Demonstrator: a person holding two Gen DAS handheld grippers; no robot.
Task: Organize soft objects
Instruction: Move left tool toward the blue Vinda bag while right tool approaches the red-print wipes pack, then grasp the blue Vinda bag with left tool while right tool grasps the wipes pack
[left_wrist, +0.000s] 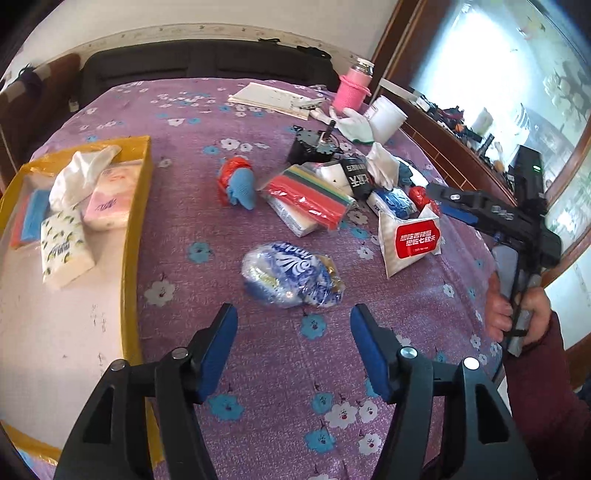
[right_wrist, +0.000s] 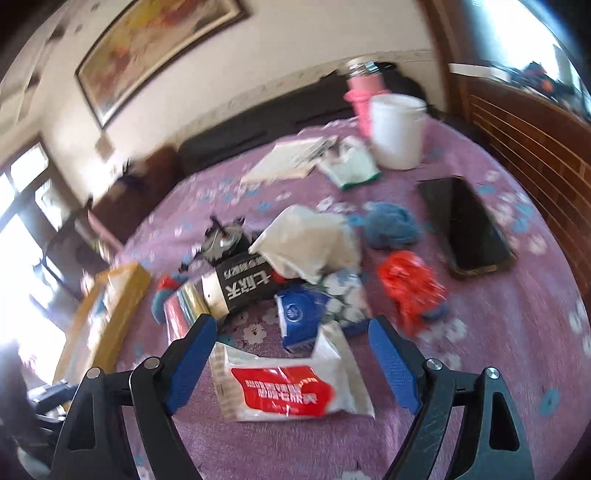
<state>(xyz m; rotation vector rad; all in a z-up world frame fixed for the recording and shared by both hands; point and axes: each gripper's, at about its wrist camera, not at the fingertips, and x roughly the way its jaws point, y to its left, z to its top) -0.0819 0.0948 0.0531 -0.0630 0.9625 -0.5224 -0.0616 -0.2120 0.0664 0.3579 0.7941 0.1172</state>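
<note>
My left gripper (left_wrist: 293, 325) stands open over the purple bedspread, nothing between its blue pads. Just beyond its tips lies a crinkly blue-and-white bag (left_wrist: 291, 275). At the left is a yellow box (left_wrist: 140, 206) holding tissue packs and a white cloth. A blue knitted toy (left_wrist: 240, 184) and a wrapped stack of coloured cloths (left_wrist: 310, 195) lie further off. My right gripper (right_wrist: 291, 323) is open around a white tissue pack with a red label (right_wrist: 284, 387); its pads stand apart from the pack. The left wrist view shows this pack (left_wrist: 410, 240) under the right gripper (left_wrist: 437, 197).
A pink bottle (left_wrist: 352, 90), a white tub (left_wrist: 386, 118) and a notebook (left_wrist: 273, 98) stand at the far side. A black phone (right_wrist: 465, 225) lies at the right, near the wooden ledge. A black motor-like device (left_wrist: 310, 146) sits in the pile.
</note>
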